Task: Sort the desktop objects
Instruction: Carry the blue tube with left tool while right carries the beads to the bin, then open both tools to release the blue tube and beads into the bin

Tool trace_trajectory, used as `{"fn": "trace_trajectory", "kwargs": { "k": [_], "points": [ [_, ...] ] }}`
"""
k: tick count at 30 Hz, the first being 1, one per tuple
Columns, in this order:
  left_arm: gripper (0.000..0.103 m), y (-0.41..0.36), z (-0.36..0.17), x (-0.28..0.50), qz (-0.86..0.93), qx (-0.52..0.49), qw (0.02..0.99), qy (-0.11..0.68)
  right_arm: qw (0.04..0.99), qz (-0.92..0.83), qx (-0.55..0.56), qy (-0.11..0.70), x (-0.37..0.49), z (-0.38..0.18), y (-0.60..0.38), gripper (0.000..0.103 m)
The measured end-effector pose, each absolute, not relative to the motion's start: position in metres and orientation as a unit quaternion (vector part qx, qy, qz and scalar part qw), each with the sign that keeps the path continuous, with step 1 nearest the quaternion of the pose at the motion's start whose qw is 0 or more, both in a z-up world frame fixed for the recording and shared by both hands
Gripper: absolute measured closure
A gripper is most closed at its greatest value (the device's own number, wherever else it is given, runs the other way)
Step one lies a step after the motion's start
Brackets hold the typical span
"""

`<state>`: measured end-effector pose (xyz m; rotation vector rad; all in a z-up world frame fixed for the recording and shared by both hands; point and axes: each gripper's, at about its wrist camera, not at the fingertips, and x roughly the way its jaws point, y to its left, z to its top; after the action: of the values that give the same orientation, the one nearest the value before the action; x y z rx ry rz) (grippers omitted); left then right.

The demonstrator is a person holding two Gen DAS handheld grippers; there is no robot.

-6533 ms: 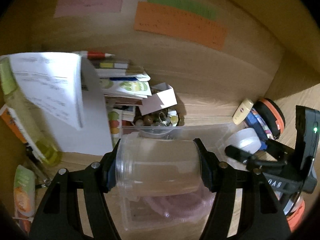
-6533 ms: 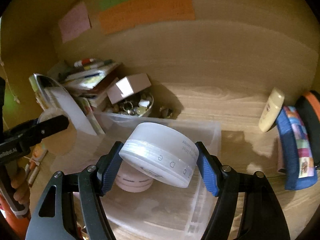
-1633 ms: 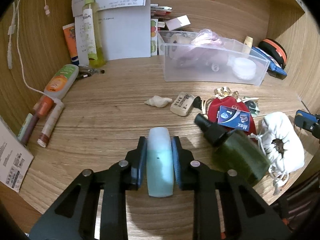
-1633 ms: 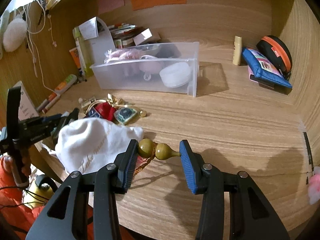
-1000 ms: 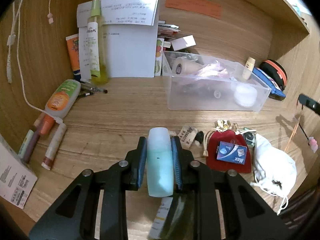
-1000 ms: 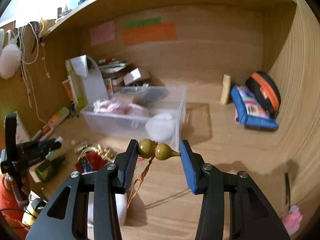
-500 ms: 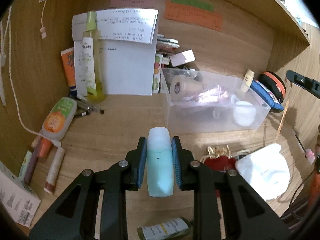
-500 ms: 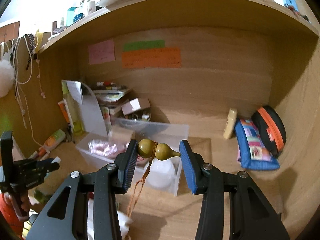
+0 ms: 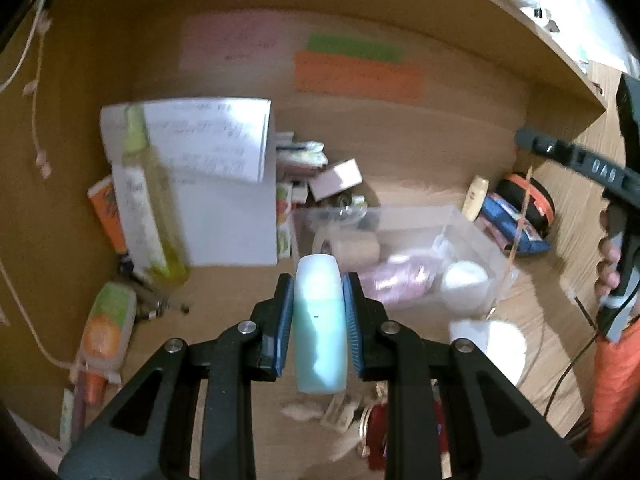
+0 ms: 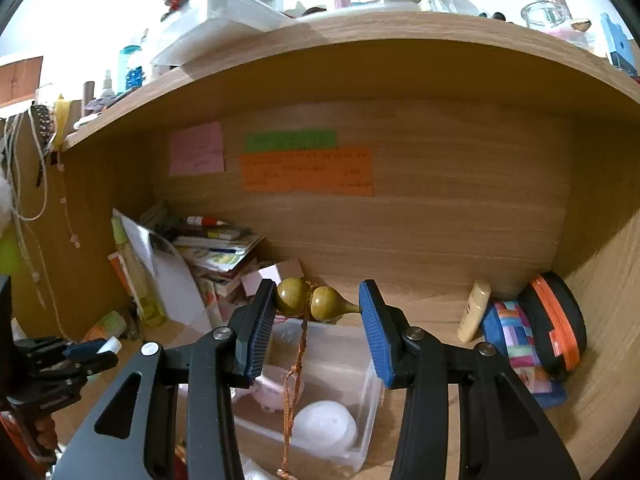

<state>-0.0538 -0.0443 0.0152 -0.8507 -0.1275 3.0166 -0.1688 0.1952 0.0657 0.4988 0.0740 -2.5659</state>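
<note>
The tabletop is pale wood grain, set in a wooden alcove whose back wall carries a pink note, a green strip and an orange sheet; a shelf above it is crowded with bottles and a white box. Against the back left corner lean a white paper sheet, a tall yellow-green bottle and a pile of books. A clear plastic bin stands near the middle of the tabletop, holding a tan roll, something pink and a white round jar. To the right of the bin, by the back wall, stand a cream tube, a patchwork blue pouch and a black case with orange trim. The left tongs are clenched on a pale blue-green bottle, which stands upright between the pads, its long axis along the fingers and its rounded end pointing away toward the bin. The right tongs are grasping a small olive gourd charm end to end, held above the bin: its long axis lies crosswise, stem tip against the right pad, while an orange cord hangs down from its waist.
</note>
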Motion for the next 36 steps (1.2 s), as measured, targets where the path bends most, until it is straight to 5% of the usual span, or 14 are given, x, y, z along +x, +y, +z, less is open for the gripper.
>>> {"fn": "trace_trajectory", "kwargs": {
  "k": [33,36],
  "points": [
    [0.079,-0.022,-0.032,-0.172,0.93,-0.362,0.044,-0.037,0.249,-0.908,0.328,0.081,-0.231,-0.043,0.154,0.064],
    [0.078,-0.021,-0.032,-0.172,0.931,-0.36,0.045,-0.034,0.245,-0.907,0.331,0.085,-0.232,-0.045,0.152,0.055]
  ]
}}
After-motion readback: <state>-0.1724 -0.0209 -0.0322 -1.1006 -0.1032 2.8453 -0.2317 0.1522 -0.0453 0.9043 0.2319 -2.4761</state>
